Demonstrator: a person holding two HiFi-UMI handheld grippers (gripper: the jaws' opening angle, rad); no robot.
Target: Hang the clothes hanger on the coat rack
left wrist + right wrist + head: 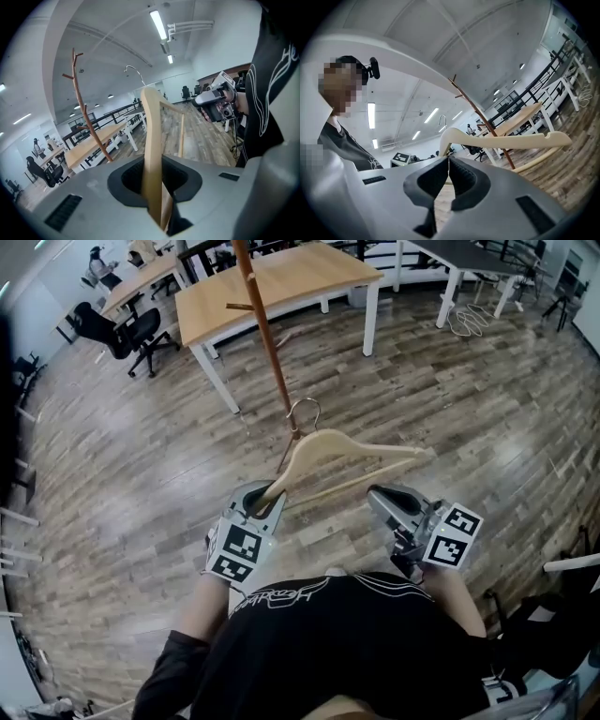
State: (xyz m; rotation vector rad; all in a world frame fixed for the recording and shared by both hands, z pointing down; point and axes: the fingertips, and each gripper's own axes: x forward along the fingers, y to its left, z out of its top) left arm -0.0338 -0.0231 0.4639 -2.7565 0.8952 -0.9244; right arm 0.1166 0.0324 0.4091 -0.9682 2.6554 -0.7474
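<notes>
A pale wooden clothes hanger (347, 451) with a metal hook (305, 413) is held by one shoulder end in my left gripper (267, 495), which is shut on it. The hook lies close to the brown pole of the coat rack (267, 334), which stands just ahead with short pegs. In the left gripper view the hanger (152, 140) rises from between the jaws, with the rack (86, 117) off to the left. My right gripper (380, 498) hovers below the hanger's other end, jaws together and empty. In the right gripper view the hanger (511, 139) crosses in front of the rack (480, 115).
Wooden-topped tables (281, 282) with white legs stand behind the rack. A black office chair (131, 334) is at the far left, and a white cable (469, 320) lies on the plank floor at the far right. Dark gear (562, 615) sits at the right edge.
</notes>
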